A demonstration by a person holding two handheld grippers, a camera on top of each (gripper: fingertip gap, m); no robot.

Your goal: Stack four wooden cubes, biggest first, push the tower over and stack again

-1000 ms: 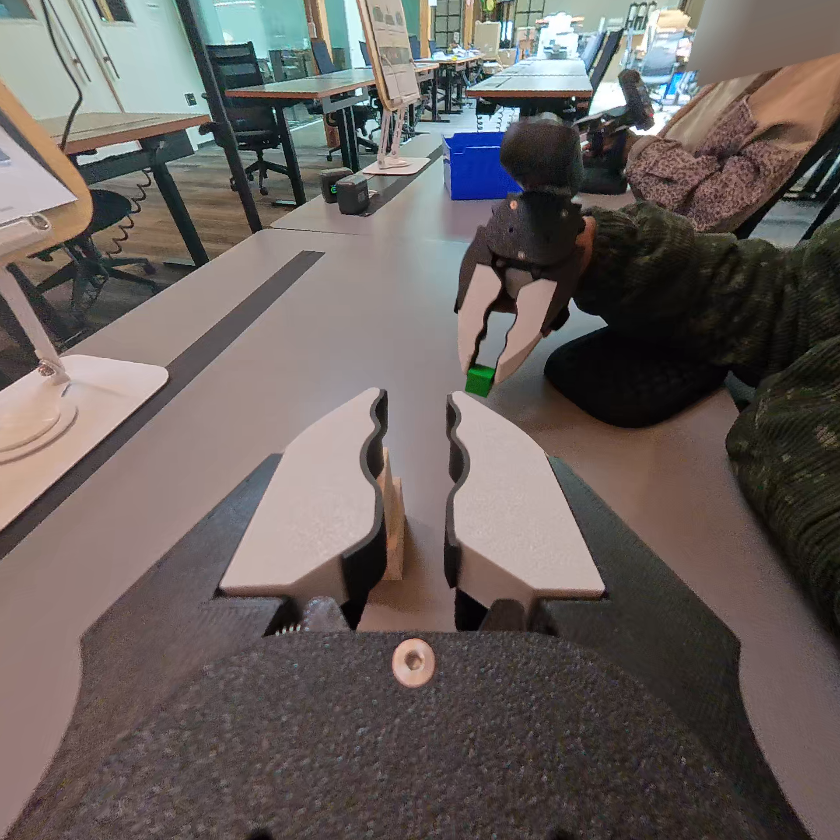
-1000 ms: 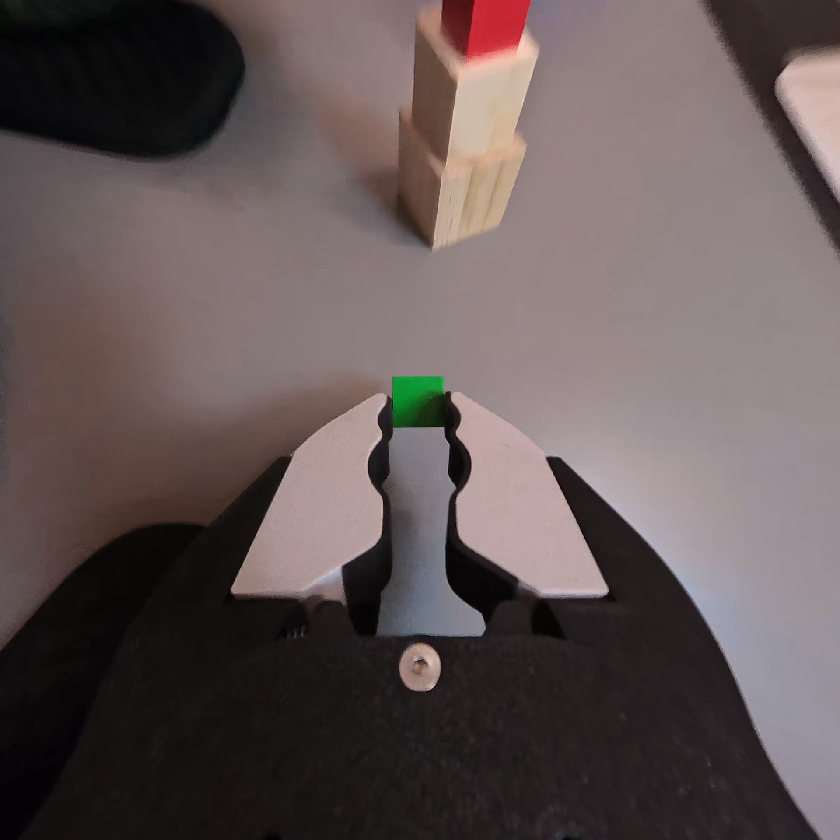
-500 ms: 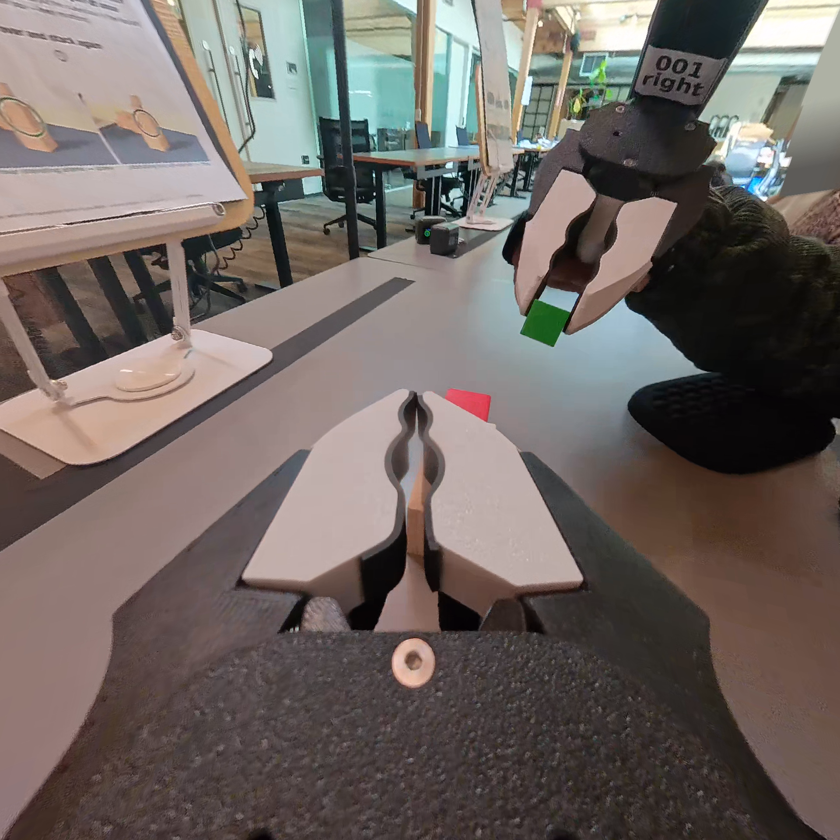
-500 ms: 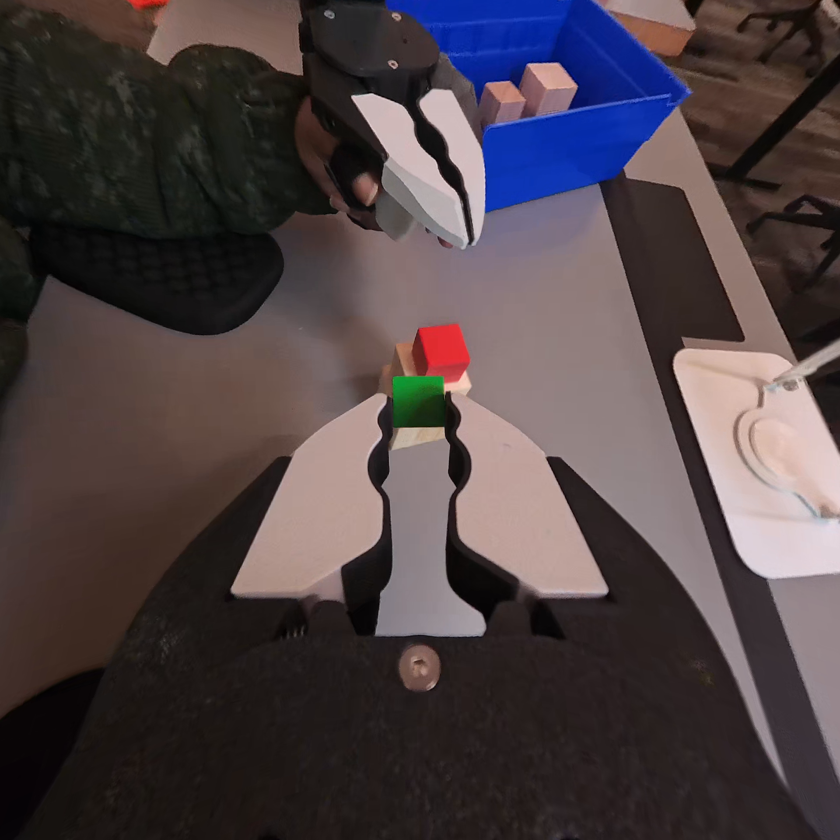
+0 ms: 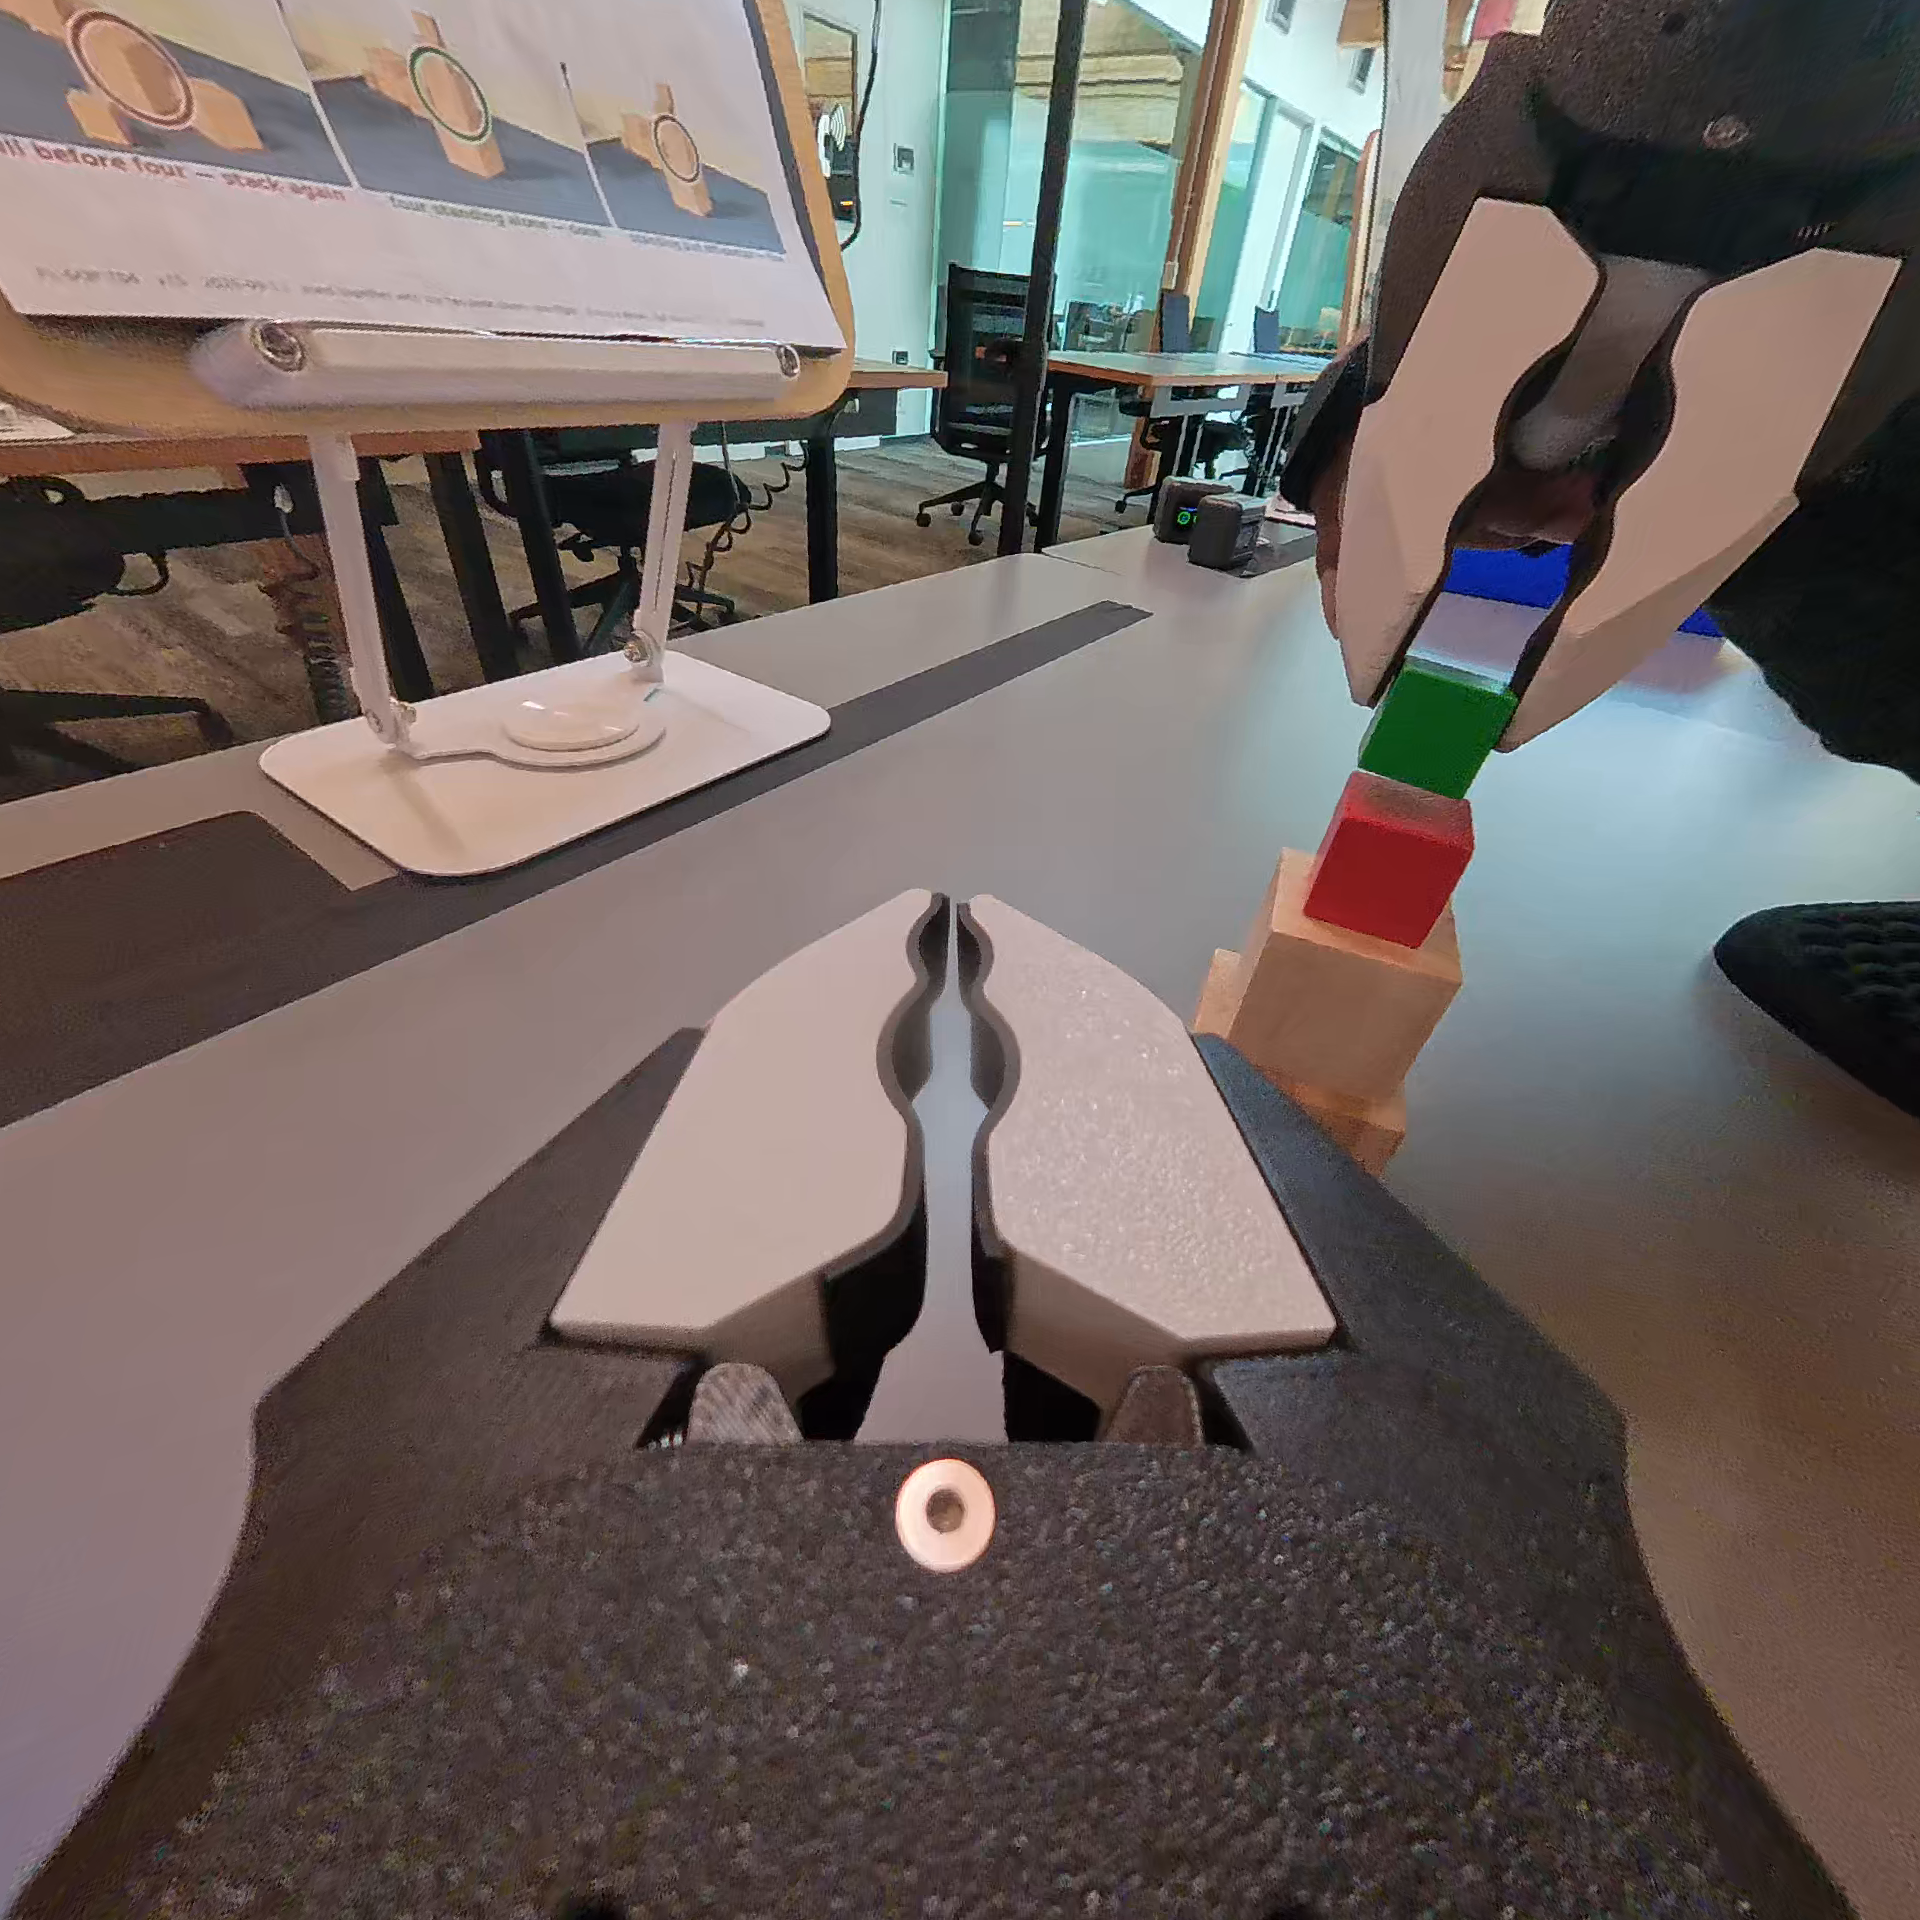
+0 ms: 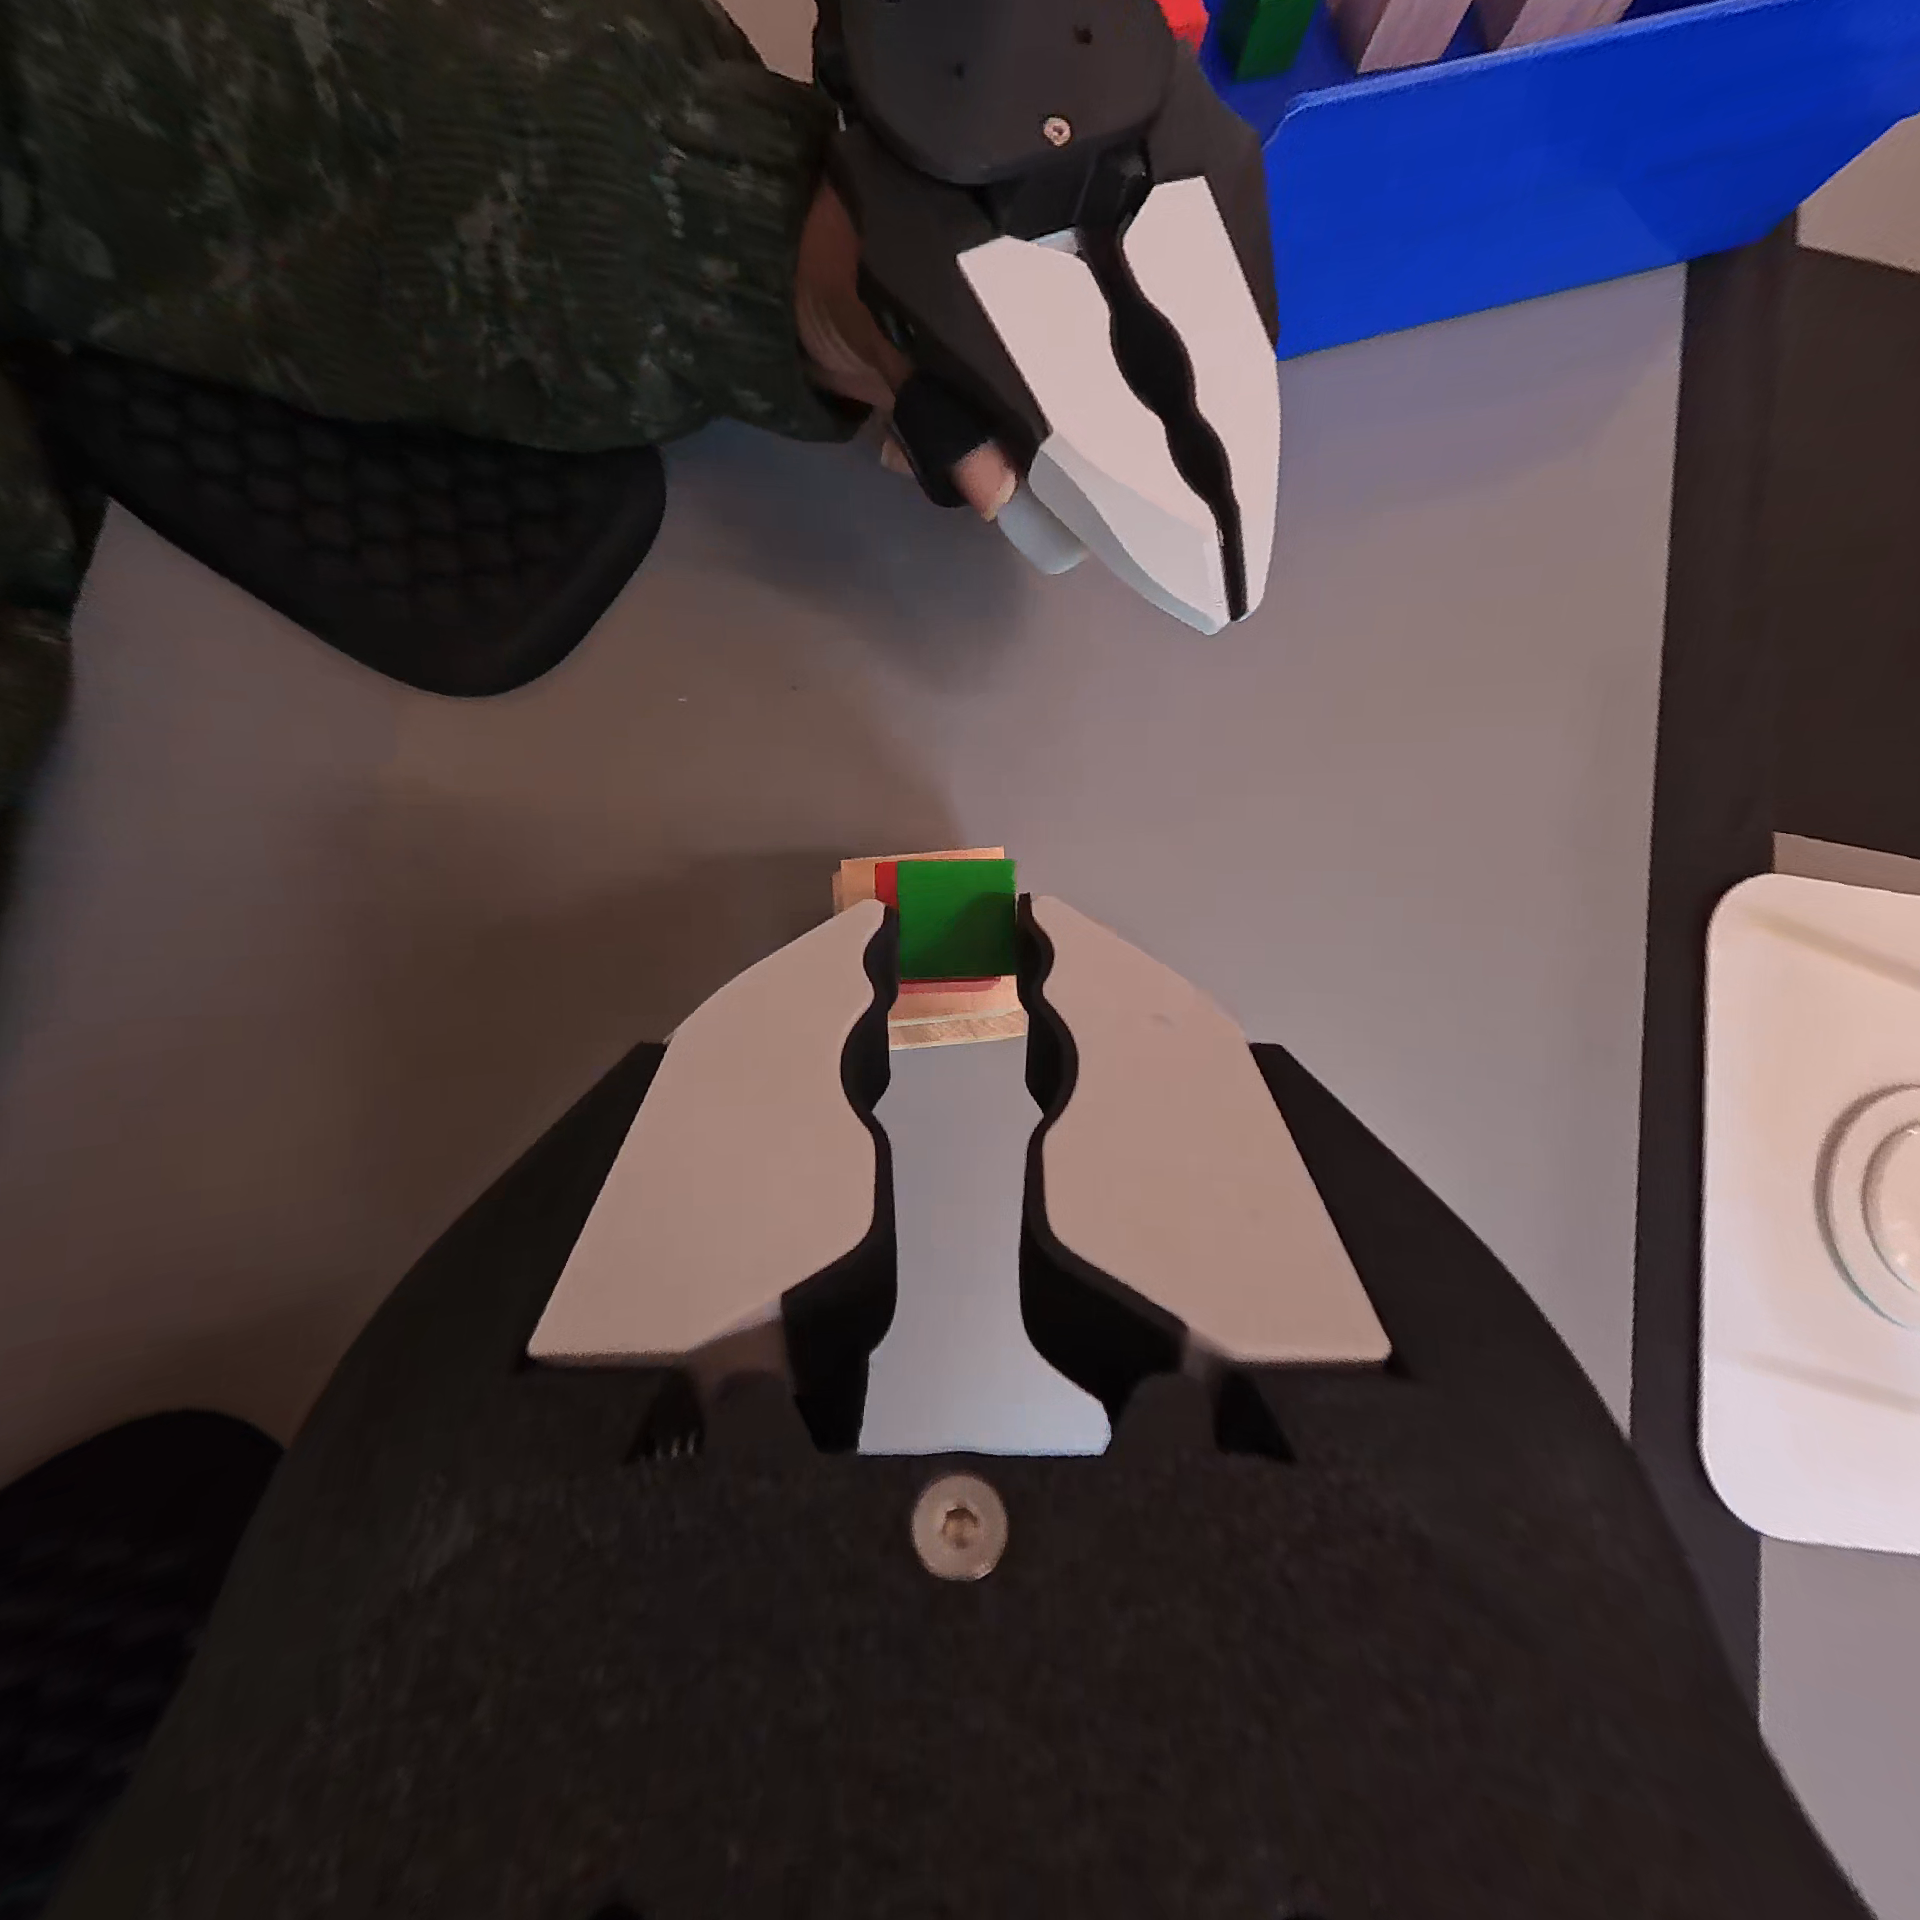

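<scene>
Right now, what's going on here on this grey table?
A person holds a gripper in each hand. The right gripper grips a small green cube between its fingertips, right above a red cube that tops two stacked plain wooden blocks. The left gripper, shut and empty, sits beside the stack. A blue bin stands behind.

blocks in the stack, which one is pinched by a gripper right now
The small green cube on top, held between the right gripper's fingertips. The red cube beneath it and the two plain wooden blocks below stand free; the left gripper holds nothing.
</scene>
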